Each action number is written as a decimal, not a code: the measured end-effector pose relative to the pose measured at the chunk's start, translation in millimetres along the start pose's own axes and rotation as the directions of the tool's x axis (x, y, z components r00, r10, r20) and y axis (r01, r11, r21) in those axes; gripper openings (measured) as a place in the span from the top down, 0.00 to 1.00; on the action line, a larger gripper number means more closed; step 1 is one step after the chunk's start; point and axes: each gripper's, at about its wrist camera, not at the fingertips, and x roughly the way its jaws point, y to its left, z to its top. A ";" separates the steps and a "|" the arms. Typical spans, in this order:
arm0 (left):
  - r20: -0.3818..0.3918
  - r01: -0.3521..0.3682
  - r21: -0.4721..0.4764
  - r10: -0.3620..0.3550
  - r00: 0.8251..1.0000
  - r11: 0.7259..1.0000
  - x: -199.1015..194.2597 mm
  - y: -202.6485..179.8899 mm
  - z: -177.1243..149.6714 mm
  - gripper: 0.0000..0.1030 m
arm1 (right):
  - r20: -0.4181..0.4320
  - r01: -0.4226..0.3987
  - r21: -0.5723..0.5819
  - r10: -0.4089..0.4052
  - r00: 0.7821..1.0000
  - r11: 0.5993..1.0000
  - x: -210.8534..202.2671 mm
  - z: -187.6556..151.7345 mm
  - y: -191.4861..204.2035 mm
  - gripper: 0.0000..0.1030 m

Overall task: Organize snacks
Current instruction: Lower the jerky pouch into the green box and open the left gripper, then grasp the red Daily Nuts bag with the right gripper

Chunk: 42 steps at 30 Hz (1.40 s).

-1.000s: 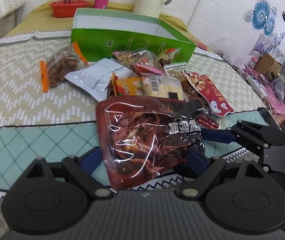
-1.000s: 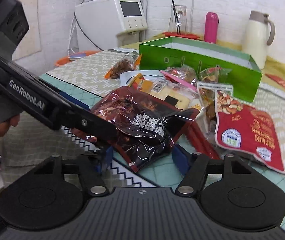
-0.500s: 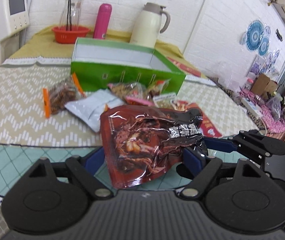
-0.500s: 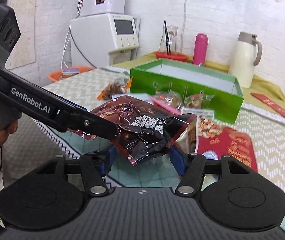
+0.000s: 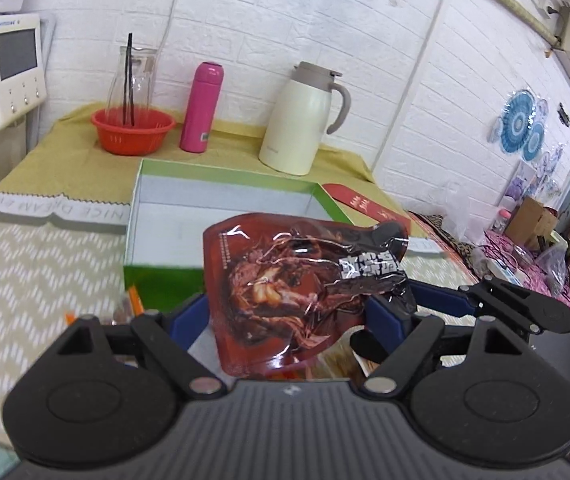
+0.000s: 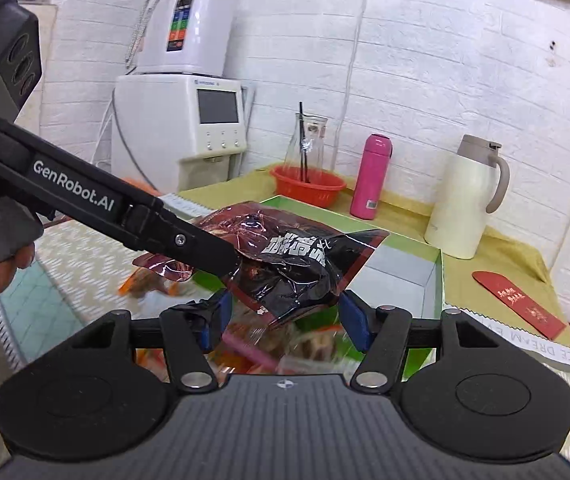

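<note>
Snack pouch (image 5: 305, 288) hangs lifted before the green box (image 5: 173, 208), clamped wide between your left tool (image 5: 289, 316) and right tool (image 6: 281, 312) (both grasping it), so next carry it farther over the rim and release inside.

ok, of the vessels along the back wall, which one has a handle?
The cream thermos jug, rightmost of the three. It has a grey side handle and lid; the pink bottle and the clear glass carafe in the red basket have none.
</note>
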 end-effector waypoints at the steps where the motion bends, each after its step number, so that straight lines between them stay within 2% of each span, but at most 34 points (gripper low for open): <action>1: -0.003 -0.006 -0.001 0.006 1.000 1.000 7.3 1.1 5.6 0.20 | -0.006 -0.002 0.018 0.002 1.000 1.000 8.0 2.6 -6.2 0.04; 6: -0.026 -0.031 -0.012 0.031 0.999 0.999 44.3 8.2 24.0 0.20 | -0.037 0.014 0.056 -0.012 0.999 0.998 44.0 7.5 -25.9 0.05; 10: -0.039 -0.046 -0.064 0.044 0.998 0.997 66.8 19.5 28.8 0.18 | -0.072 0.015 0.075 -0.009 0.997 0.997 66.4 3.4 -34.8 0.06; 12: -0.022 -0.046 -0.094 0.044 0.999 0.995 72.4 25.3 31.6 0.14 | -0.080 -0.002 0.083 0.008 0.997 0.997 73.6 0.3 -37.3 0.02; 13: -0.015 -0.033 -0.112 0.032 0.999 0.993 74.5 28.1 33.0 0.08 | -0.079 -0.010 0.067 0.015 0.997 0.998 75.7 -1.7 -36.0 0.00; 15: -0.029 -0.014 -0.133 0.010 1.000 0.991 76.9 31.2 34.9 0.08 | -0.057 0.008 -0.014 -0.009 0.998 1.000 74.7 -5.9 -27.5 0.00; 17: -0.033 -0.040 -0.098 0.037 0.999 0.994 77.0 27.8 32.7 0.07 | -0.024 0.040 -0.100 -0.042 0.999 0.994 70.5 -10.5 -17.9 0.00; 19: -0.029 -0.088 -0.057 0.086 0.996 0.995 76.5 23.9 28.7 0.07 | -0.028 0.052 -0.153 -0.057 0.998 0.987 69.0 -13.4 -11.0 0.00; 24: -0.031 -0.118 -0.038 0.117 0.993 0.992 70.7 23.5 23.0 0.07 | -0.049 0.048 -0.122 -0.055 0.997 0.991 64.5 -17.4 -11.3 0.00; 29: -0.033 -0.146 0.000 0.146 0.989 0.989 53.1 14.6 21.8 0.07 | -0.049 0.056 -0.040 -0.058 0.997 0.998 47.8 -10.7 -19.8 0.00; 36: -0.043 -0.158 -0.021 0.157 0.987 0.987 17.9 -9.7 14.7 0.07 | -0.021 0.077 0.095 -0.075 0.997 0.993 -7.4 -3.5 -39.4 0.00; 42: -0.016 -0.064 0.009 0.064 0.998 0.998 -13.8 -37.7 -16.7 0.07 | -0.020 0.096 0.180 -0.094 0.995 0.979 -63.8 -33.5 -47.4 0.00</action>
